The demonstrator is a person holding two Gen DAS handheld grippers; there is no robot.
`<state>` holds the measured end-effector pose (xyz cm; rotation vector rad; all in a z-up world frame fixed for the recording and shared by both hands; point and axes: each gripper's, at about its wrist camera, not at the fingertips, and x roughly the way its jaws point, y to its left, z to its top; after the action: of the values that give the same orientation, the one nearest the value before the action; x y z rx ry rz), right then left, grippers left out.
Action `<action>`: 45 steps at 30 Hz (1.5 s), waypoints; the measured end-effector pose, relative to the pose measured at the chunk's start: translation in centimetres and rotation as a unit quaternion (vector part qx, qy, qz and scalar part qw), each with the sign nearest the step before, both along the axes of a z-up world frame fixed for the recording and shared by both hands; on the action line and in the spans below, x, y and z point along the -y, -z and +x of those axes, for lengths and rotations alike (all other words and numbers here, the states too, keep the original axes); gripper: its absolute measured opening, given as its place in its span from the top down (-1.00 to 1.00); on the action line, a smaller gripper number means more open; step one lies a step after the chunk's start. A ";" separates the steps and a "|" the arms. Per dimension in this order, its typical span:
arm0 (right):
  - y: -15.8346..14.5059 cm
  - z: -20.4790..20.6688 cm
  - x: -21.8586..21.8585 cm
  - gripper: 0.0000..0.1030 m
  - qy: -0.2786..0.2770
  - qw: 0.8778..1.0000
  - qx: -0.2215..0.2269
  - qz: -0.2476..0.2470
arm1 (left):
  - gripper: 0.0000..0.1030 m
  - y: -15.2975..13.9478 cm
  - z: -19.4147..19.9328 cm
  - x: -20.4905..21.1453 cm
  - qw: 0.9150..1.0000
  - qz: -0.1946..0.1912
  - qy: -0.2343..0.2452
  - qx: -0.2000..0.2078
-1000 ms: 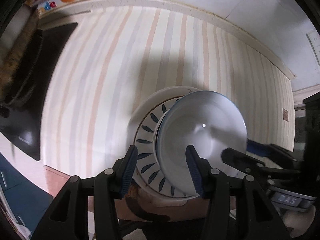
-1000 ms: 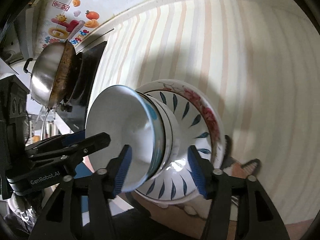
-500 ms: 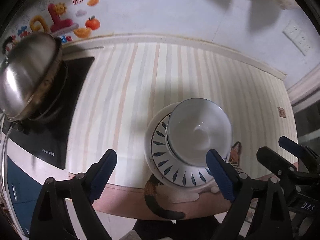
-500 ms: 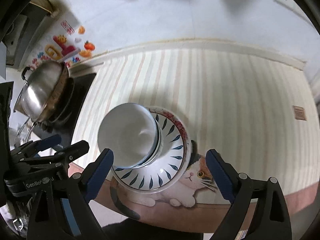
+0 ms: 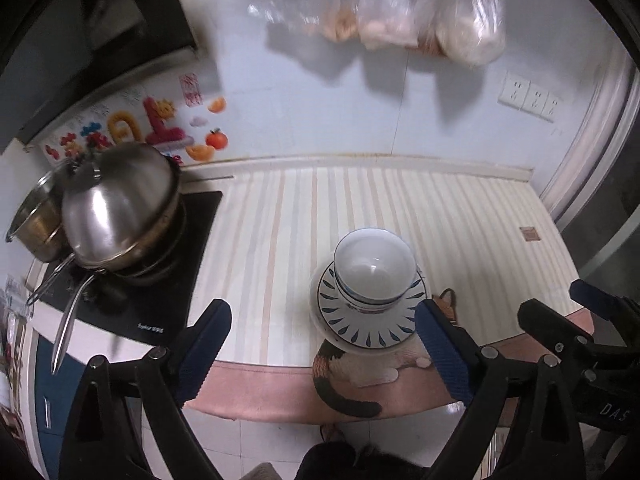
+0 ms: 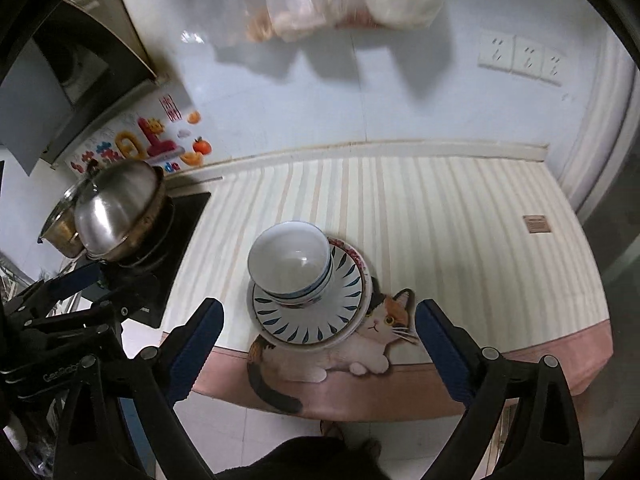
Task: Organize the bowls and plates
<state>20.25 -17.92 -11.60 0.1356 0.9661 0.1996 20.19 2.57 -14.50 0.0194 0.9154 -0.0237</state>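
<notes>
Both my tools, left tool [image 5: 322,350] and right tool [image 6: 318,348], gape wide, empty; bowls [image 6: 289,261] stacked on plates [image 6: 316,328], frame centre.

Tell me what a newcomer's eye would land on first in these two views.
First, the white bowls nested on the blue-leaf plate, stacked near the front edge of the striped mat, partly covering its printed cat. Next, the shiny steel pot on the black cooktop at the left. Both the left gripper and right gripper hang open, short of the stack.
</notes>
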 end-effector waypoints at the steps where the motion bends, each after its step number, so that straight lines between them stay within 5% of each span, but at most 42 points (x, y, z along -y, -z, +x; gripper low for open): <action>1: -0.7 -1.0 0.1 -0.92 0.002 1.000 0.010 -0.003 | -0.86 -0.5 -0.9 0.0 1.000 0.002 -0.005 0.007; 23: -9.5 -19.8 1.8 -0.95 -0.023 0.994 0.106 -0.026 | -0.92 -6.4 -18.8 0.3 0.994 0.008 -0.064 0.092; 45: -12.9 -28.1 -0.1 -0.97 0.016 0.989 0.141 -0.041 | -0.99 -8.1 -25.3 -2.6 0.991 0.011 -0.040 0.129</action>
<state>-7.80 -17.82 1.30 0.0444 0.6883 0.1451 -5.08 5.14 -6.44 0.0059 0.6563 0.0611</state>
